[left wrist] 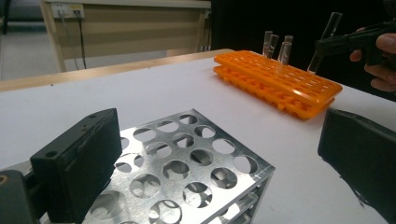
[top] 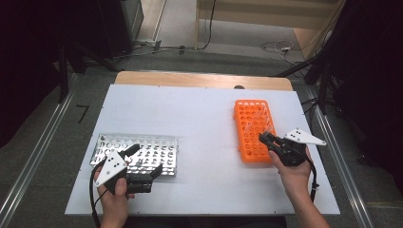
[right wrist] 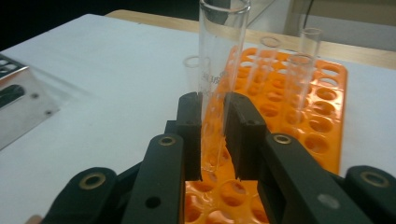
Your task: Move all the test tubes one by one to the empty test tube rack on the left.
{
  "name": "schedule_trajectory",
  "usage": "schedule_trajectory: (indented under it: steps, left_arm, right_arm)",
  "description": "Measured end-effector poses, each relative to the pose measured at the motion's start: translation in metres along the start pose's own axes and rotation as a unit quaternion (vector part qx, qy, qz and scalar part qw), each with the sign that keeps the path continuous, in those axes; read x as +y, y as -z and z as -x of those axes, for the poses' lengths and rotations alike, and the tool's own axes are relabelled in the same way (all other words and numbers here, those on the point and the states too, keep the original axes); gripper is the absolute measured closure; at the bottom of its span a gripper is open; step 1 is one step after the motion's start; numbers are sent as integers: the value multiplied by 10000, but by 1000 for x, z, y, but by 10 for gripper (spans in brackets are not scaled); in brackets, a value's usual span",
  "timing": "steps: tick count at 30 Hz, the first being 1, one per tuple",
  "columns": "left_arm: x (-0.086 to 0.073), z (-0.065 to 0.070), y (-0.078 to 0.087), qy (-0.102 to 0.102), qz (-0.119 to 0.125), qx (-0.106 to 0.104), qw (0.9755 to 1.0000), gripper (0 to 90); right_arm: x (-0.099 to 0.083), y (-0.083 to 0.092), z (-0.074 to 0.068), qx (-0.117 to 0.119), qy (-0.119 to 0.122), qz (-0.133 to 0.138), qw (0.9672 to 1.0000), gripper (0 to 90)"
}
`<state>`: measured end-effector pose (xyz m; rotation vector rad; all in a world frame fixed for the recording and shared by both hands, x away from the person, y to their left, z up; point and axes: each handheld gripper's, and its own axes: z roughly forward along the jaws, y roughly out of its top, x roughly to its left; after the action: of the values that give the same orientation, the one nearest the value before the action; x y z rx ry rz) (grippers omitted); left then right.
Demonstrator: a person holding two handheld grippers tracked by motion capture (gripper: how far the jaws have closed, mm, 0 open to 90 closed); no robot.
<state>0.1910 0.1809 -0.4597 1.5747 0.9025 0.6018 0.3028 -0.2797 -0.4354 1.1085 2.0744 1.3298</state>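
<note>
Right gripper [right wrist: 212, 140] clamped on a clear glass test tube [right wrist: 219, 60], just above the orange plastic tube rack [top: 254, 130]. Left gripper [left wrist: 219, 154], jaws wide apart, over the perforated metal rack [left wrist: 187, 163] on the white table [top: 190, 118].

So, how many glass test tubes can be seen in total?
4. One test tube is clamped in the right hand-held gripper above the orange rack; three tubes stand in that rack. More may be hidden.
</note>
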Motion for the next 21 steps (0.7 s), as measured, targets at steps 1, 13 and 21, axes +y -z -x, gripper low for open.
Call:
schedule_trajectory:
  steps: [1, 13, 21]
  left_arm:
    - [1, 2, -1, -25, -4, -37, 10000, 0]
    - [25, 18, -14, -66, -122, -410, 9991, 0]
    - [40, 24, -36, -46, -385, -826, 9958, 4]
  right_arm:
    - [1, 1, -3, 58, 40, -4, 10000, 740]
    - [10, 3, -38, 525, 455, -196, 9974, 739]
    - [14, 0, -62, 840, 713, -276, 9935, 739]
